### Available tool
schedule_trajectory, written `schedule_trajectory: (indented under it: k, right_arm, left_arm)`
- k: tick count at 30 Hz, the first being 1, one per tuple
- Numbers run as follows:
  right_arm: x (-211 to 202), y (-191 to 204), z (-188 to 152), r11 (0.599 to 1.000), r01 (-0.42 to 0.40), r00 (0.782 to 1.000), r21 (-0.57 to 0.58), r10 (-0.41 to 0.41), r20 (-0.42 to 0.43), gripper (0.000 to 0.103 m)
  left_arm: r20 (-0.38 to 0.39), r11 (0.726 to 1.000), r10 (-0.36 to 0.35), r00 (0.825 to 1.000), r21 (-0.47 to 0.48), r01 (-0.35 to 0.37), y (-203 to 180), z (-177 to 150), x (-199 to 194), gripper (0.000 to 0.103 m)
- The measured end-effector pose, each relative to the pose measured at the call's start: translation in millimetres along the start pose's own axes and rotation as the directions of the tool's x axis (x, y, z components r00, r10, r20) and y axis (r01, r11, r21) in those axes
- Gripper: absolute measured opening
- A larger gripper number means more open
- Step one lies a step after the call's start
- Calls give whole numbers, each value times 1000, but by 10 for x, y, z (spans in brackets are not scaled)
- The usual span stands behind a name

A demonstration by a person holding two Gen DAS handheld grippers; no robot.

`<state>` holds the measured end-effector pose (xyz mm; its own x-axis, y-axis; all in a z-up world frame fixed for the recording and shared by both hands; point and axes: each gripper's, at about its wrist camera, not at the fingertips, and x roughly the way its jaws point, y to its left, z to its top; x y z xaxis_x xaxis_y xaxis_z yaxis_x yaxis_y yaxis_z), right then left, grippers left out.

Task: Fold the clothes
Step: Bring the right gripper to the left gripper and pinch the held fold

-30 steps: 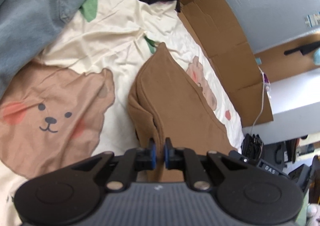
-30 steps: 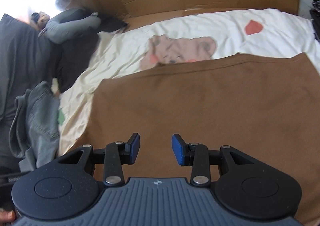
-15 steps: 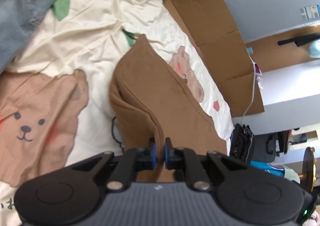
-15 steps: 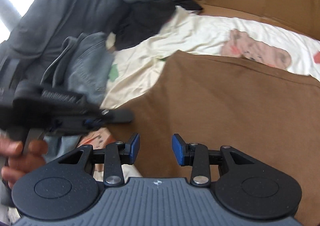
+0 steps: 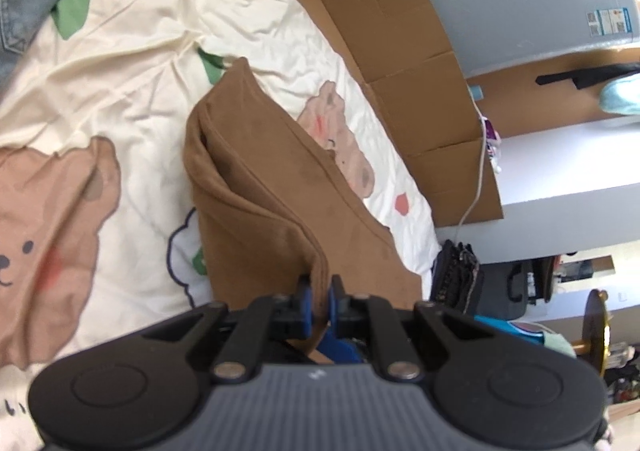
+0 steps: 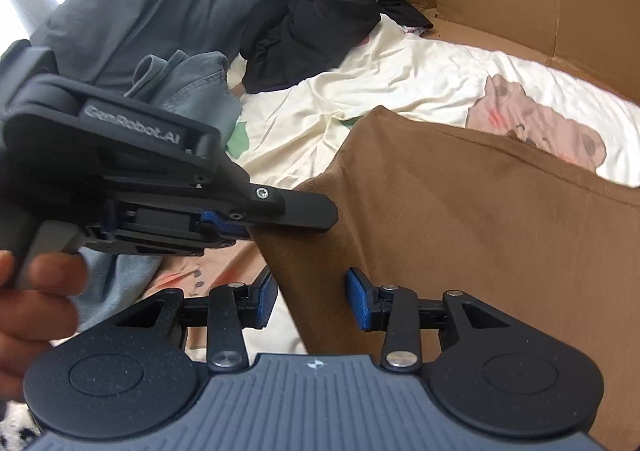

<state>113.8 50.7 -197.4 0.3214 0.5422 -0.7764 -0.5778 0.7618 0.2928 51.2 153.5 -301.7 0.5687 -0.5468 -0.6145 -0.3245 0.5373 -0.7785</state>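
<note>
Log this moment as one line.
left claw: shut on brown garment edge | right claw: open, straddling same edge | bed sheet underneath

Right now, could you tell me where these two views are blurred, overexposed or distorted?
Left wrist view: fisheye bends the cardboard wall; the brown garment is sharp, clamped in the left gripper.
Right wrist view: the upper left corner is blown out white; the hand at the frame edge is soft; the right gripper is crisp and open.

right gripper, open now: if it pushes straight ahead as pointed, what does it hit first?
Most likely the brown garment: its lifted edge already sits between the right gripper fingers, just below the left gripper clamping it. Depth is uncertain.
</note>
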Motion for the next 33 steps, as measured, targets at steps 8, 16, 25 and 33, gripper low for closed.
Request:
schedule_trajectory:
  k: [8,16,25,33]
  right_arm:
    - [128,56,43,998,38,999,-42,-36,34,45]
    - [290,166,50,994,62,998,-85,-60,32,11]
    - [208,34,41,995,60,997,-74,-57,46,4]
    - [167,22,57,999,15,999,-30,-14,50,4]
  left_arm:
    - [-6,998,-30,1000,-61,29,48,12,8,8]
    - [-2,993,-56,998,-101,56,104,-13,11,9]
    - [84,987,-58,995,-143,70,240,91,-420,42]
    - [115,978,94,989,-197,-70,576,367,-354,60]
